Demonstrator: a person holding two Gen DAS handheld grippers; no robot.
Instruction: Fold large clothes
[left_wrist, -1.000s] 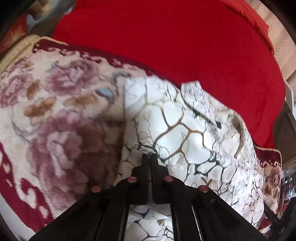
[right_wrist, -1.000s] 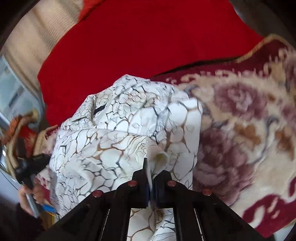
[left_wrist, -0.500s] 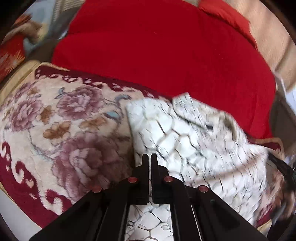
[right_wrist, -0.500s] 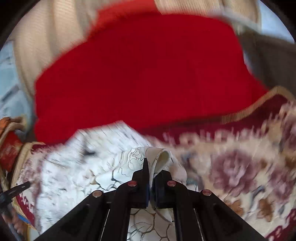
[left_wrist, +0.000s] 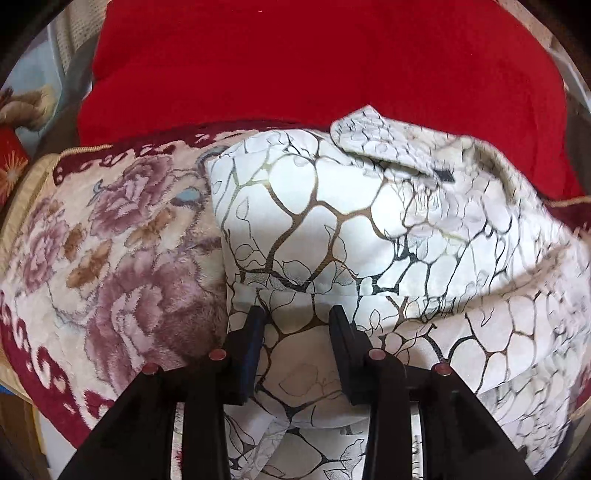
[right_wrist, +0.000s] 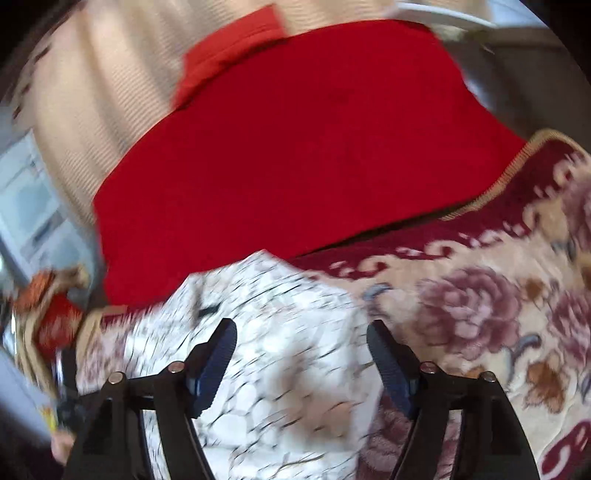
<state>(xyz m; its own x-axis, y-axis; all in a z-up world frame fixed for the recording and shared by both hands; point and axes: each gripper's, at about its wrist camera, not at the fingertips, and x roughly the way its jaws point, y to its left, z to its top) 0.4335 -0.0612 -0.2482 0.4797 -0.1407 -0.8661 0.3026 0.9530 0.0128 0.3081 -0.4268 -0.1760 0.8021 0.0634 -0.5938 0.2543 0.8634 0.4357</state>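
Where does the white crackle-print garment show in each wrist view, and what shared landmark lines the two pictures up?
Left wrist: garment fills centre and right, running down to the bottom edge.
Right wrist: garment, blurred, sits lower centre-left.
Shared landmark: the red blanket behind it in both; the floral cover lies left in one, right in the other.

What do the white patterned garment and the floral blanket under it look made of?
White garment: smooth woven cloth, perhaps satin or polyester, with a slight sheen and crisp creases. Floral blanket: plush fleece or pile, matte, with visibly fuzzy fibres.
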